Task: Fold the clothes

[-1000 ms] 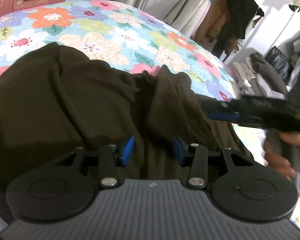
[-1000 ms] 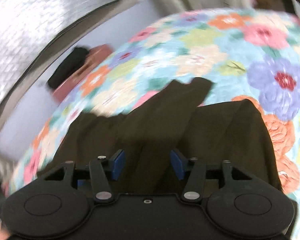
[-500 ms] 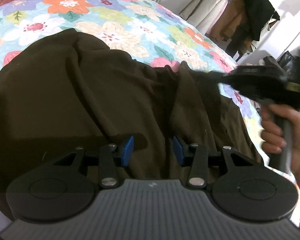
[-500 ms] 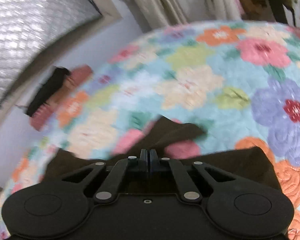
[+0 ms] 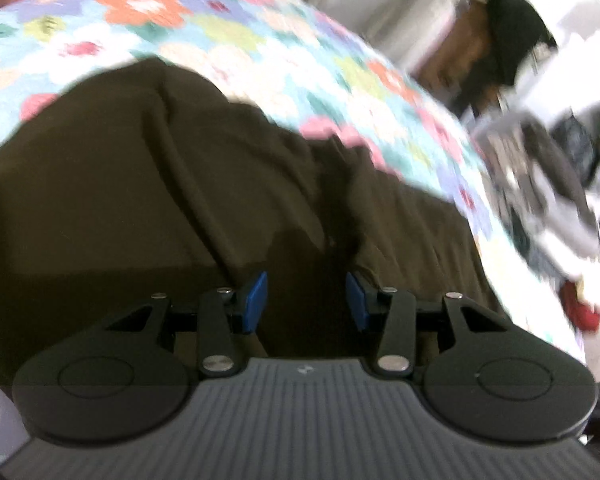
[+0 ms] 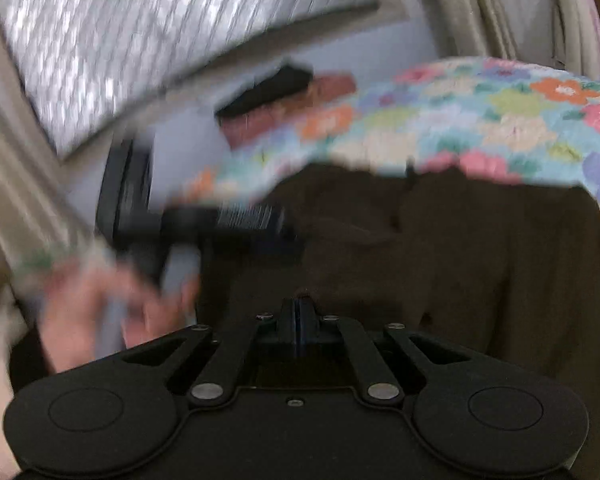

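A dark brown garment (image 5: 140,184) lies spread and creased on a floral bedspread (image 5: 260,40). My left gripper (image 5: 306,300) hovers low over its near part, open, its blue pads apart and touching no cloth. In the right wrist view the garment (image 6: 480,248) fills the right half. My right gripper (image 6: 299,304) is shut, with a small bunch of the brown cloth at its tips. To its left the blurred left gripper (image 6: 260,224) shows, held by a hand (image 6: 100,312). The right gripper is out of the left wrist view.
A pink suitcase (image 6: 300,96) with a black thing on it stands past the bed's far edge, under a silver-covered window (image 6: 160,32). Hanging clothes (image 5: 500,40) and a heap of clothes (image 5: 560,184) lie beyond the bed's right side. Bare bedspread (image 6: 500,112) stretches behind the garment.
My right gripper closed on the garment's sleeve end, then swung left across the garment and left the left wrist view. The left gripper stayed open, nearly still.
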Available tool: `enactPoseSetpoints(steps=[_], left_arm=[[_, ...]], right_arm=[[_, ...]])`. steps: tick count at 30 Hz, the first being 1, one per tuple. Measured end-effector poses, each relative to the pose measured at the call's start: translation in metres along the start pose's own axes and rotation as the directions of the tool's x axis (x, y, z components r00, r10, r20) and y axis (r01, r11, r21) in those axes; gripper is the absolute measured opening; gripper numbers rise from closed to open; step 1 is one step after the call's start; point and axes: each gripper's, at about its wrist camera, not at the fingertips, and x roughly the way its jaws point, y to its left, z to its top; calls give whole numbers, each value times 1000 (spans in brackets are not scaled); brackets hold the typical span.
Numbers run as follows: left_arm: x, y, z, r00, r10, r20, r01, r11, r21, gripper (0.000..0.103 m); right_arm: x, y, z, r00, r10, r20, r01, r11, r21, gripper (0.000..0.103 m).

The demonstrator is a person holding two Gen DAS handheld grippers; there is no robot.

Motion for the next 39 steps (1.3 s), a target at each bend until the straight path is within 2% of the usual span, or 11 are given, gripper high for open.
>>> enactPoseSetpoints(steps=[12,14,15,20,23,25,28,29,33,37,39], left_arm=[[-6,-46,-46,990,69,-123,-46,983,178,54],[-3,-50,-59,984,84,-155,-49,975,215,38],[-4,-54,-64,984,89,-155,-47,967,252,6],[-50,-69,-68,1000,12,-18,-7,960,281,6],[-60,-63,-74,999,49,1,-48,969,242,6],[-52,-69,-86,990,142,-20,-127,929,347,8],[-34,-85,-113,924,382,7,-324,773,546,8],[-33,-86,-117,921,389,8,-326,758,565,8],[-52,-83,-104,963,269,21,-245,837,489,20],[-68,-74,-91,993,106,57,-120,903,413,32],[-65,-78,-92,998,34,51,-52,908,416,37]], right_arm=[[-15,31,-66,989,-133,-59,124,983,-132,4],[-23,31,-67,989,-141,-37,134,979,-151,4],[-29,32,-68,989,-149,-16,145,977,-157,4],[-63,33,-67,984,-147,96,158,979,-126,4],[-85,44,-73,974,-133,181,164,971,-174,4],[-77,59,-81,962,-230,146,265,914,-306,4],[-54,69,-98,955,-292,44,283,863,-419,3],[-50,66,-100,965,-261,21,248,886,-392,3],[-50,28,-94,994,-105,1,105,991,-83,9],[-51,-7,-96,993,-115,20,110,981,159,16],[-47,-18,-99,990,-141,10,136,965,224,44]])
